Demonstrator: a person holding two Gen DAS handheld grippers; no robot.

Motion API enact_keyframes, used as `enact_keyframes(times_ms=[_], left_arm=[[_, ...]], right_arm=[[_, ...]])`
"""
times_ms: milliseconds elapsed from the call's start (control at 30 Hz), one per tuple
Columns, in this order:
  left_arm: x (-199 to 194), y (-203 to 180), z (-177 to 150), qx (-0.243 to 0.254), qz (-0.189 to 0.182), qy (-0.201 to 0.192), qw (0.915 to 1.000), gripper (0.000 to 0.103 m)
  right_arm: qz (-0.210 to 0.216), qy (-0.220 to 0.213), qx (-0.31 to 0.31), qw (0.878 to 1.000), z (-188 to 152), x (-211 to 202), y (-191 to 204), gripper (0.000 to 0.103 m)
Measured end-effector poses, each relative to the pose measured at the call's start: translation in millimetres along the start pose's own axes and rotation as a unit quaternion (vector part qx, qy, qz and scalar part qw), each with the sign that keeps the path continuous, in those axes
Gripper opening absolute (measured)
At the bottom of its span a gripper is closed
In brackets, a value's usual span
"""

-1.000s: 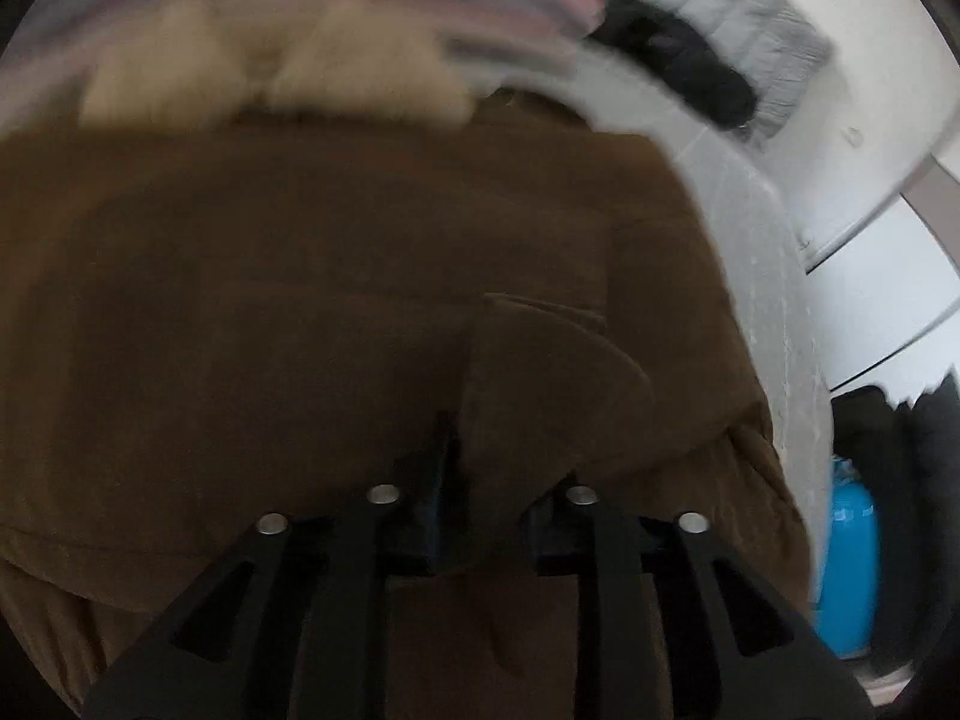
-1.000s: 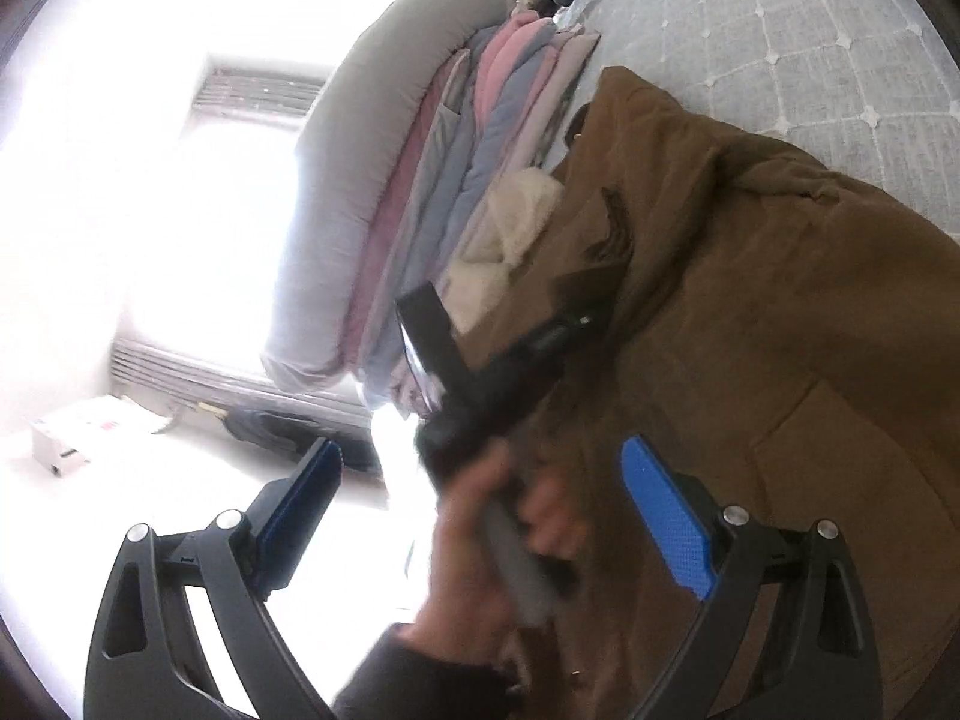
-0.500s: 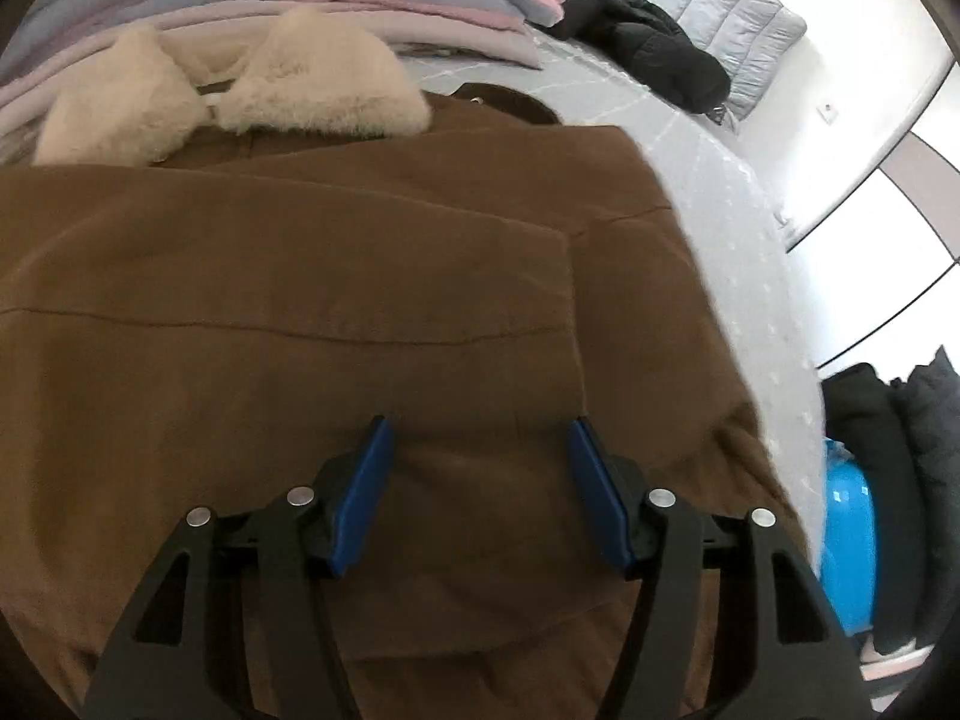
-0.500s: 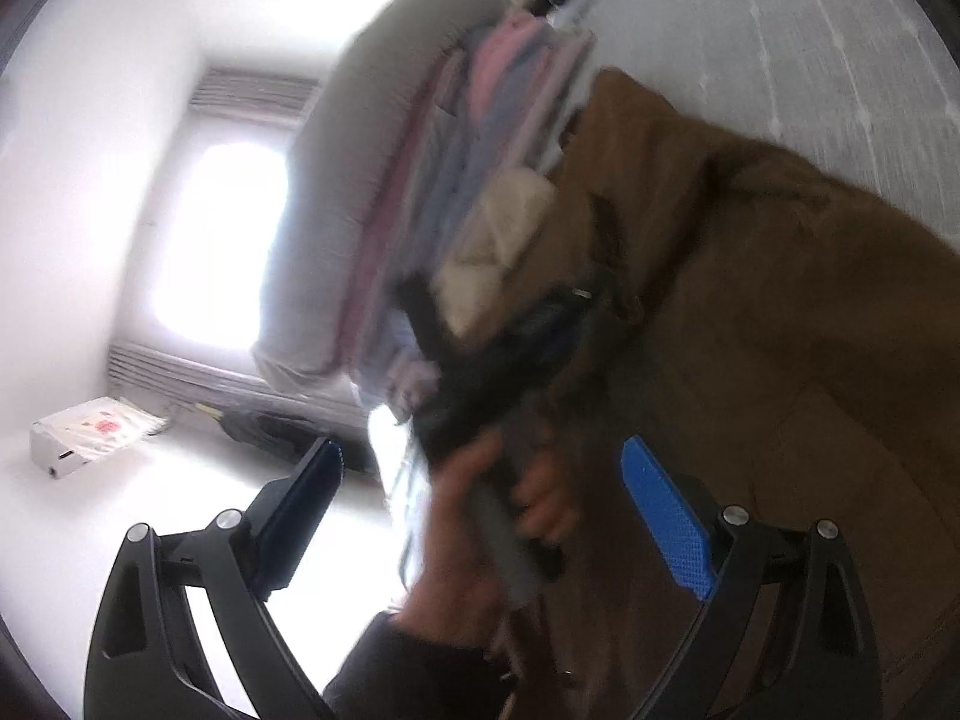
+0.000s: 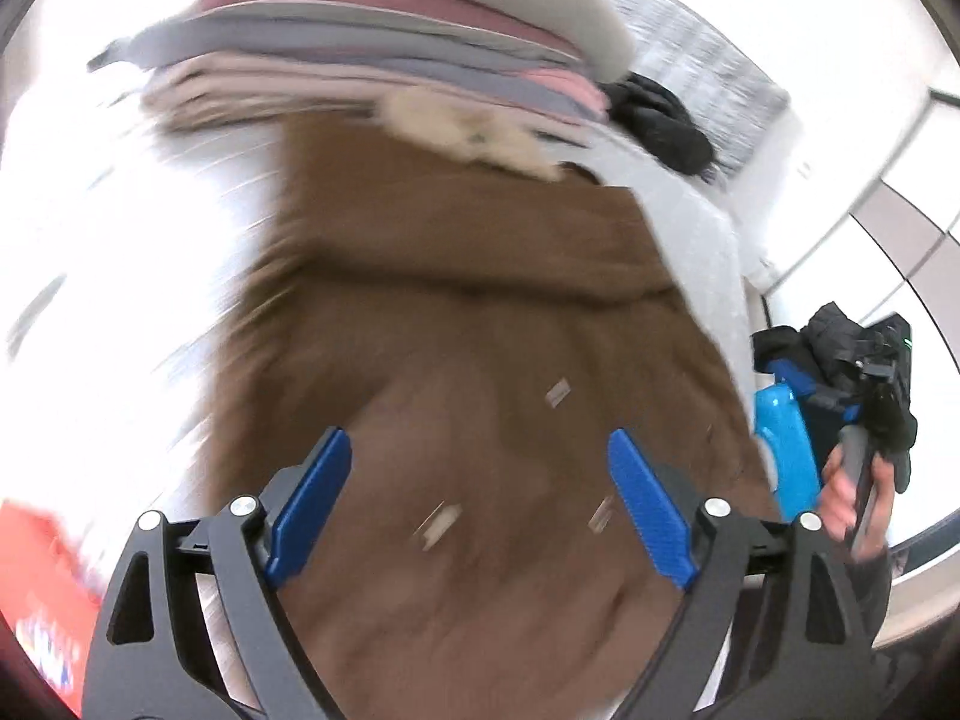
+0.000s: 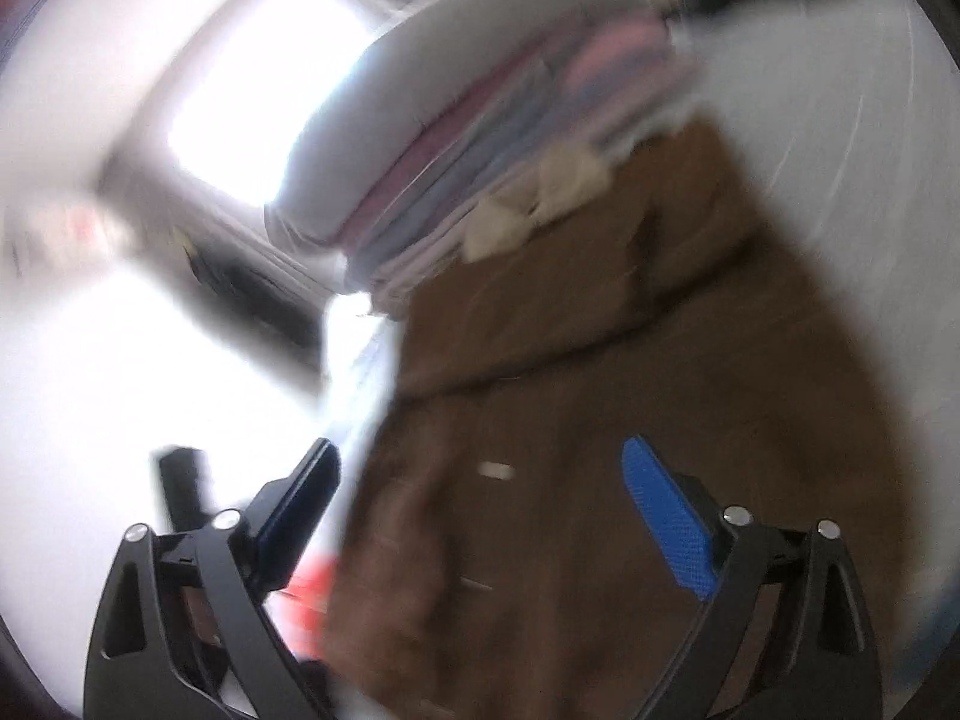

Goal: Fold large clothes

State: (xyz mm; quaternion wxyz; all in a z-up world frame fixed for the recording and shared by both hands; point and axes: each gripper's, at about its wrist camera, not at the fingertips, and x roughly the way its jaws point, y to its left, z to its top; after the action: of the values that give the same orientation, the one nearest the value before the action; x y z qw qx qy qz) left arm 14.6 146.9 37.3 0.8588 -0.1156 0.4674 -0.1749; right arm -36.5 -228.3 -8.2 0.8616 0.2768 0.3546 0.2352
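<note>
Left wrist view shows the left gripper [image 5: 477, 504] with its two blue-padded jaws spread wide apart and nothing between them. Below it lies the brown suede-like coat with a cream fleece collar [image 5: 480, 372], spread on the pale grey quilted bed cover [image 5: 699, 222]. The collar end is touching a stack of folded pink, grey and lilac garments [image 5: 372, 66], with a black jacket [image 5: 660, 120] just beside the stack. At the right edge, a hand [image 5: 852, 492] holds the right gripper [image 5: 840, 390] off the coat. Right wrist view is blurred; the right gripper [image 6: 480, 516] has its jaws apart and empty, above the brown coat [image 6: 630, 420] near the bed edge.
</note>
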Motion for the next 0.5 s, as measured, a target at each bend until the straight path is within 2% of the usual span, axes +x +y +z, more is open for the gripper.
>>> enact_keyframes(times_ms=[67,100,200,267,300,433,500], left_arm=[[-20,38,-29,-0.025,0.006,-0.004,0.9997,0.088],[-28,56,-43,-0.044,0.006,-0.005,0.999,0.088],[-28,94,-75,-0.094,0.011,0.007,0.9955,0.088],[-29,106,-93,-0.11,0.007,0.007,0.9938,0.088],[-31,111,-100,-0.119,0.001,0.008,0.9929,0.088],[-19,120,-118,-0.152,-0.024,0.015,0.9881,0.088],[-14,126,-128,-0.167,-0.028,0.021,0.9854,0.088]], right_arm=[[-0.053,0.001,-0.041,0.998,-21,-28,-17,0.097],[-0.078,0.019,-0.031,0.996,-34,-42,-41,0.097],[-0.093,0.056,0.064,0.992,-63,-64,-109,0.097],[-0.111,0.069,0.089,0.987,-76,-73,-137,0.097],[-0.11,0.073,0.099,0.986,-80,-74,-145,0.097],[-0.054,0.105,0.177,0.977,-107,-68,-184,0.097],[-0.037,0.112,0.196,0.974,-114,-69,-192,0.097]])
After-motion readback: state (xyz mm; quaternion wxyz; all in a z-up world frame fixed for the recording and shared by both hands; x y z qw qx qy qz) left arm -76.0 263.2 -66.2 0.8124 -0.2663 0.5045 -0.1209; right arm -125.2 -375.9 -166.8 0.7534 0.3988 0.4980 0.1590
